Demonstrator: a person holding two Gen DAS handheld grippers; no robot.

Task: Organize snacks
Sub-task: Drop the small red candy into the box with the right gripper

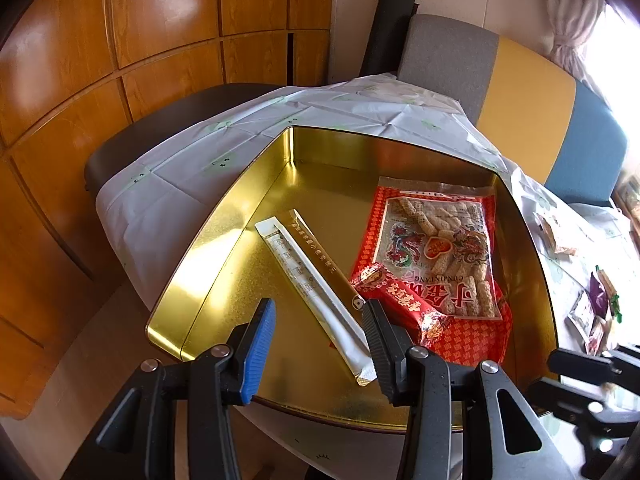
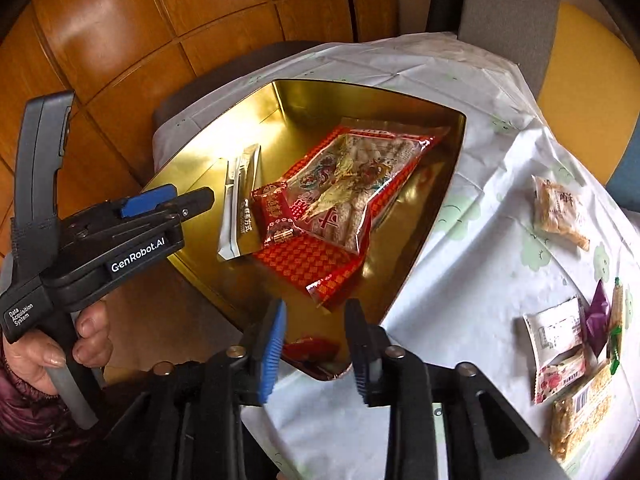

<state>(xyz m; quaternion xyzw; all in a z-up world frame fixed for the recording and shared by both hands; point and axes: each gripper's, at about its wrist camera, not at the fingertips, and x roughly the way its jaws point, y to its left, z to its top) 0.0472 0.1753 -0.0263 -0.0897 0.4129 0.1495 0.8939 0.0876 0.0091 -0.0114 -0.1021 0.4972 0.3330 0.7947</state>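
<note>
My left tongs [image 1: 320, 344] hang open and empty over the near edge of the gold tin [image 1: 224, 216] on the table [image 2: 460, 280], where a big red snack bag [image 1: 440, 248], a small red packet [image 1: 400, 296] lying on it and a long white-gold stick pack [image 1: 316, 284] are. My right tongs [image 2: 316, 352] are parted with nothing between the pads, over the tin's near corner. Loose snack packets [image 2: 568, 360] wait on the white cloth to the right.
</note>
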